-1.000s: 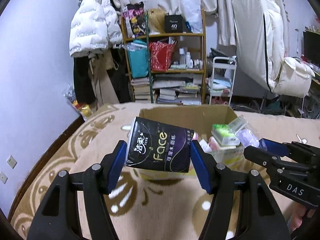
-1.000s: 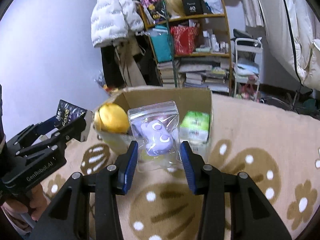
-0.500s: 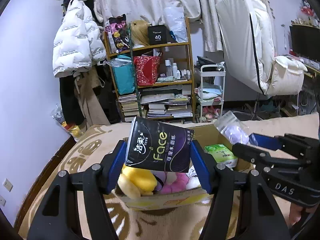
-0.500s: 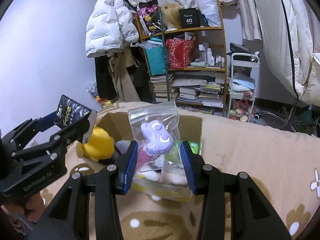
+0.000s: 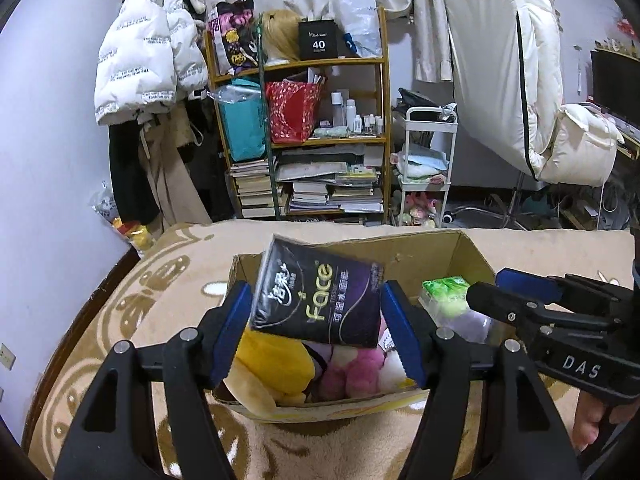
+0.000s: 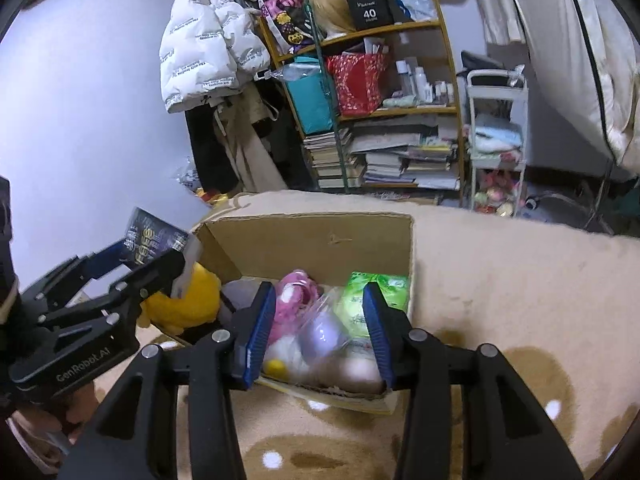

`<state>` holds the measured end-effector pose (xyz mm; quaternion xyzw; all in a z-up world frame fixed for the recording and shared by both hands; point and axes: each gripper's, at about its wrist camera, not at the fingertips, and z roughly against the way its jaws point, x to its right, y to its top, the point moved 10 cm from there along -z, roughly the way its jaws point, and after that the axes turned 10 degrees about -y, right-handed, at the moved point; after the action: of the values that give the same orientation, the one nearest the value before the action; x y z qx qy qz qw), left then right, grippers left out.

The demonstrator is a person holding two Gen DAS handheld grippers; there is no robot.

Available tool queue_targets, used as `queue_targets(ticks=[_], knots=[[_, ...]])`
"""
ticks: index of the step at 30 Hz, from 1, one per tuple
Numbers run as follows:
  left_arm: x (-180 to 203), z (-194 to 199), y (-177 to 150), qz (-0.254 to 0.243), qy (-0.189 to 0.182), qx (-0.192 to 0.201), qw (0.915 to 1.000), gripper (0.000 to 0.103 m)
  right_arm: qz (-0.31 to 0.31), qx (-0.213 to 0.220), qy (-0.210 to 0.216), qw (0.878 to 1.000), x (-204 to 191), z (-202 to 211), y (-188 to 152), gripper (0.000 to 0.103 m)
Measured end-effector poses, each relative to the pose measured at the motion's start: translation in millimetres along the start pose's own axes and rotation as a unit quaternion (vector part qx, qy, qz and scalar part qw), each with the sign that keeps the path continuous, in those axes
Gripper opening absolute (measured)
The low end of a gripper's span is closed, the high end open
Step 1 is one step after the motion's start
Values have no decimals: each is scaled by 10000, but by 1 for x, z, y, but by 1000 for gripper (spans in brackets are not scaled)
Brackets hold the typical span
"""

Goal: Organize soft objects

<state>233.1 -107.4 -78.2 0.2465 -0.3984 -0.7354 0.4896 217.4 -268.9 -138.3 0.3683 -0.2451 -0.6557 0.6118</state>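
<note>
A black "Face" tissue pack sits tilted between the fingers of my left gripper, just above the open cardboard box. The jaws are opening, with a slim gap on each side of the pack. My right gripper hangs over the box's right half. A clear bag with a purple toy is blurred and low between its fingers, sunk among the box's contents, with the pads not pressing on it. Inside lie a yellow plush, a pink plush and a green tissue pack.
The box stands on a beige, brown-patterned blanket. Behind it are a wooden shelf of books and bags, a white cart, hanging white jackets and a wall at left. A hand holds the right gripper.
Both grippers came forward over the box and sank a little. The left jaws widened and the black pack tipped. The clear bag dropped from upright between the right fingers down into the box.
</note>
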Motion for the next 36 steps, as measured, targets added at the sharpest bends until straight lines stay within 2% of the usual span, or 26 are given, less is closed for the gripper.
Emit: queue_targets(ticks=[2,5,8,10,12,16,19,21,24,36], knots=[[-1,0,-2,-20,18,-7,10000,80,-74,13,40,10000,2,0,0,48],[0,2,-3,-89,82,6,9999,82,-167,59,65,9998,6,3,1,48],[0,7,-6,-160,176,-48,9997,92,-202,101,90,9997,7,9,3,48],[-1,14,-8,-201,239,-11,9995,93,-198,122,97,9997,7,13,4,48],[0,22,-11,-272,305,-13,9992,97,-182,149,77,9997,7,18,4,55],[0,39,-15,-436,498,56,9978,101,-158,211,44,9996,6,30,3,60],[1,51,-21,-476,589,39,9971,101,-105,278,20,9996,5,42,1,77],[3,58,-24,-463,589,27,9972,101,-21,334,-33,9994,5,50,1,94],[4,72,-26,-450,646,85,9969,102,88,453,-150,9988,6,64,2,103],[-7,137,-34,-250,1018,360,9938,102,63,750,-385,9964,15,115,-3,103]])
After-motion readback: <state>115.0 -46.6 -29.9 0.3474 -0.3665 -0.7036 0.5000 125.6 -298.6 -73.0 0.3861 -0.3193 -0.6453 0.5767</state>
